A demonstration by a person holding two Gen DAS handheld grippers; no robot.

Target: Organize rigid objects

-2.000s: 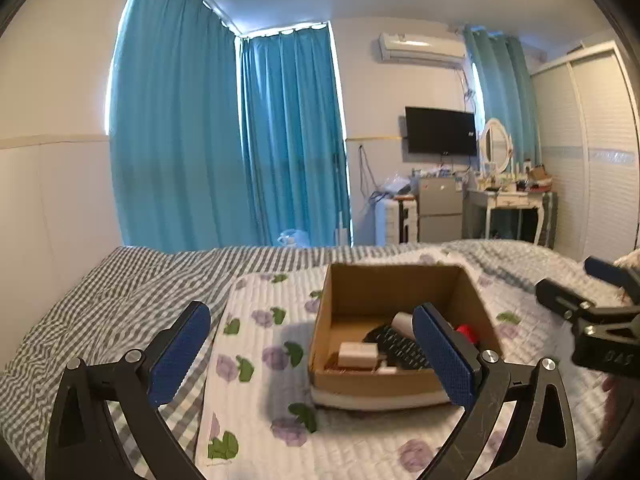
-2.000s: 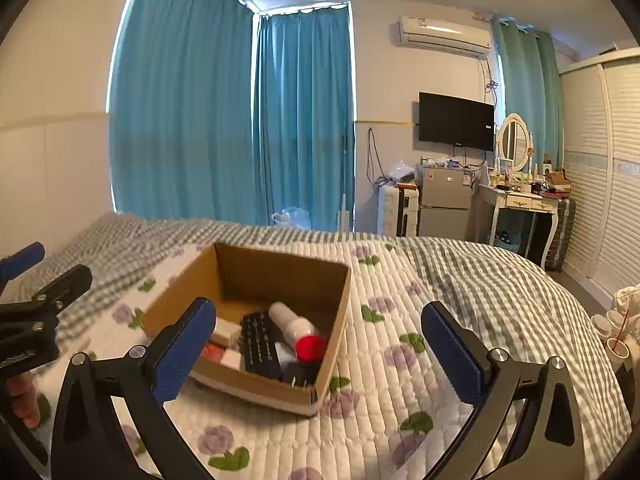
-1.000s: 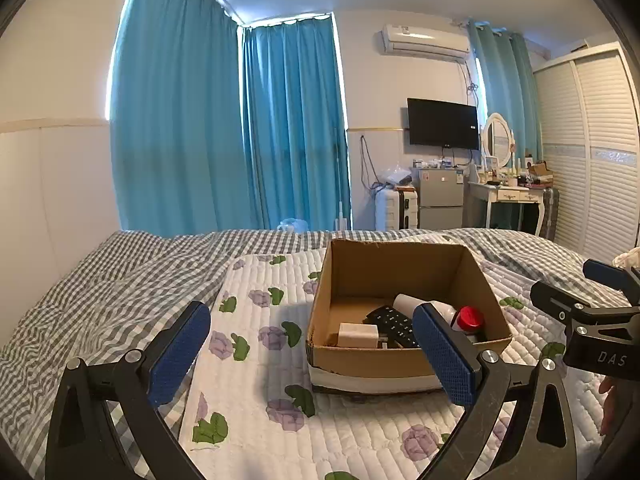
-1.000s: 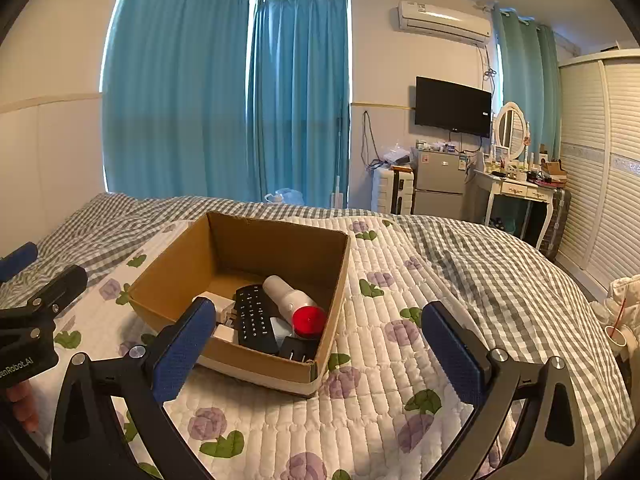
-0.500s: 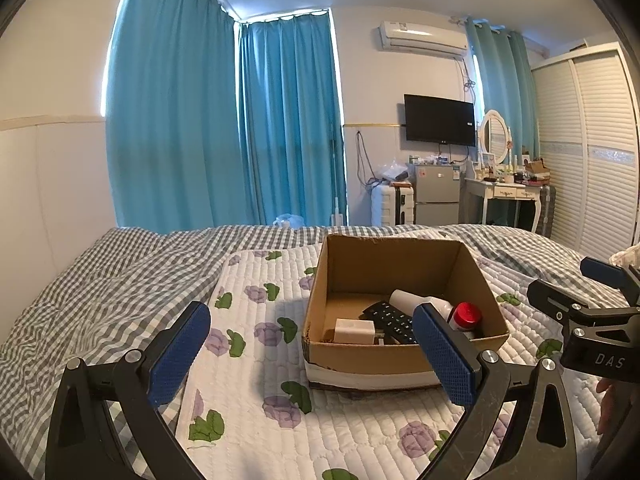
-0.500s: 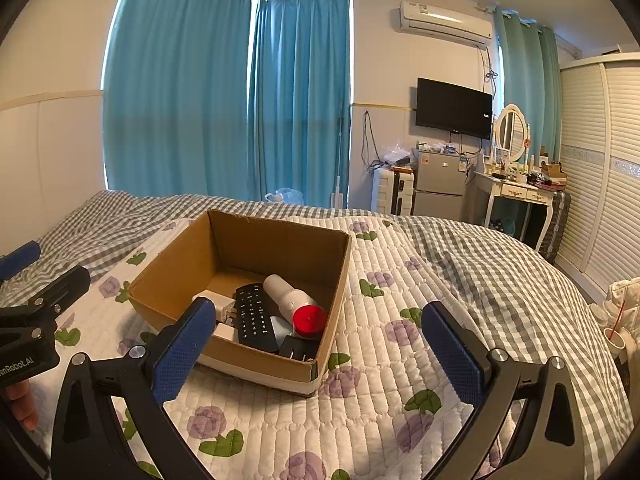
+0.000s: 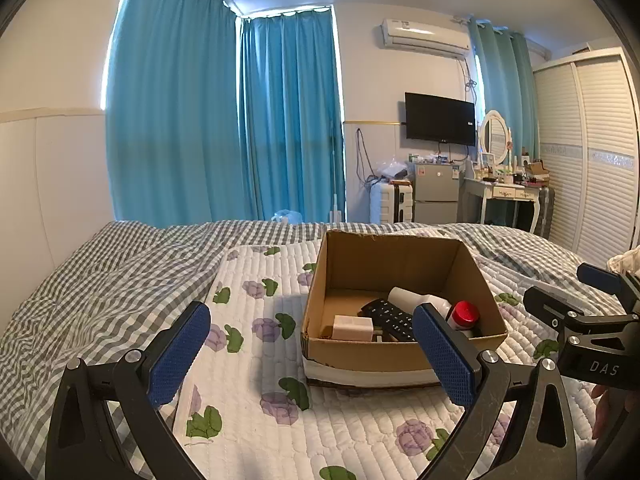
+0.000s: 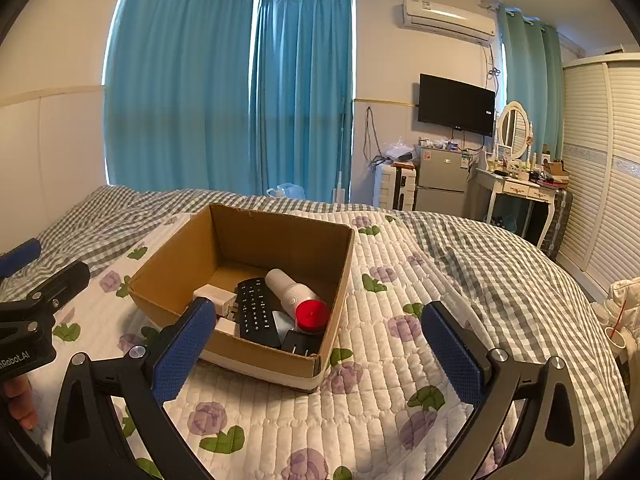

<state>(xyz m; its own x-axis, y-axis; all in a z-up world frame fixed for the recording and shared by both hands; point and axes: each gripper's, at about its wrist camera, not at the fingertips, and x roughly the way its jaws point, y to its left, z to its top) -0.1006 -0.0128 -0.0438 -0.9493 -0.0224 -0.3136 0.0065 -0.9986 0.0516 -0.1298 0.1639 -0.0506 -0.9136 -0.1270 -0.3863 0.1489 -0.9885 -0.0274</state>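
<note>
- The near wall of the box point(image 7: 362, 356) hides the lower parts of the remote point(image 7: 390, 319) and white adapter point(image 7: 352, 328).
- The left gripper's right finger point(image 7: 442, 354) covers part of the bottle point(image 7: 430, 304).
- Items on the dressing table point(image 8: 516, 186) are too small to identify.

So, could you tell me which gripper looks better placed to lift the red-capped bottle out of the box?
Probably the right gripper: the bottle lies nearly centred ahead between its open fingers.
</note>
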